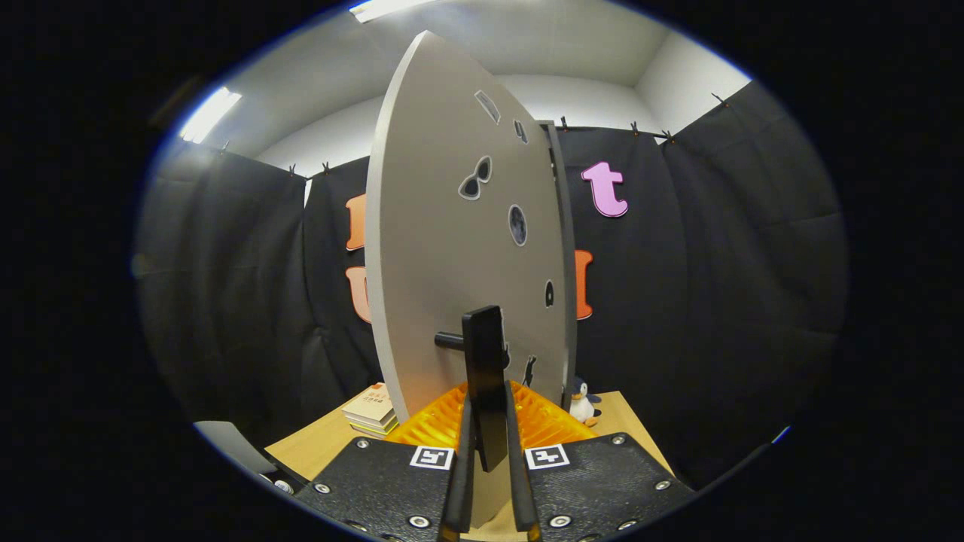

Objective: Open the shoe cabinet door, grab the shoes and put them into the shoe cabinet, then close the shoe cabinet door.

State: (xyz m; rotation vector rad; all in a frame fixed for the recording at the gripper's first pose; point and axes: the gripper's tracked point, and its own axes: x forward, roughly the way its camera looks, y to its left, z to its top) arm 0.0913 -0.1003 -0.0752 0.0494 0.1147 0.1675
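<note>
Light: two ceiling strips (211, 113), glaring | your booth walls stay dim | focus: sharp centrally | edges: strong fisheye bending, perhaps slightly soft | shadows: faint.

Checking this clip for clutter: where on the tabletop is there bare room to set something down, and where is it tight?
Bare table shows beside the stacked books, and a strip beyond the penguin toy. It is crowded at the middle: the gripper is shut on the door handle, with the open cabinet door just ahead.
</note>
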